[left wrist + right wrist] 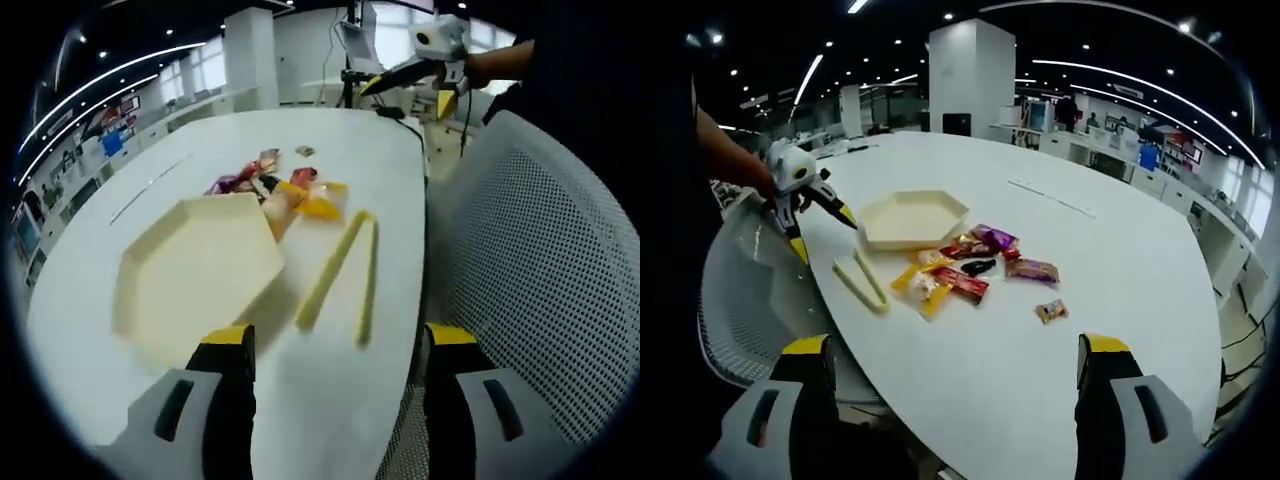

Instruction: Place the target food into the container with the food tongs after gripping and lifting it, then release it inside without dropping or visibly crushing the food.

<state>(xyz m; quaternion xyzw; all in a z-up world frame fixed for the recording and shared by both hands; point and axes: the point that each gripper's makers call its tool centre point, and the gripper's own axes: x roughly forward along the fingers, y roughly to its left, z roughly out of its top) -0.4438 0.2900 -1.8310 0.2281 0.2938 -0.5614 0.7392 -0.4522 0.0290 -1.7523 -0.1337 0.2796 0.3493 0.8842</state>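
table, large white oval (1120,300), carries all items. cream hexagonal plastic tray (912,218) beside heap of coloured wrapped snacks (975,262). pale yellow plastic tongs (862,280) lie released on tabletop, arms splayed, near tray, touching no snack. left gripper (335,350) and right gripper (952,375) both gape, holding nothing.

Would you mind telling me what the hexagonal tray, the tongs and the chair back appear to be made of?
The hexagonal tray looks like matte cream plastic, judging by its thin, even walls. The tongs share that pale yellow, probably plastic or possibly bamboo. The chair back is a light grey perforated mesh with a regular hole pattern.
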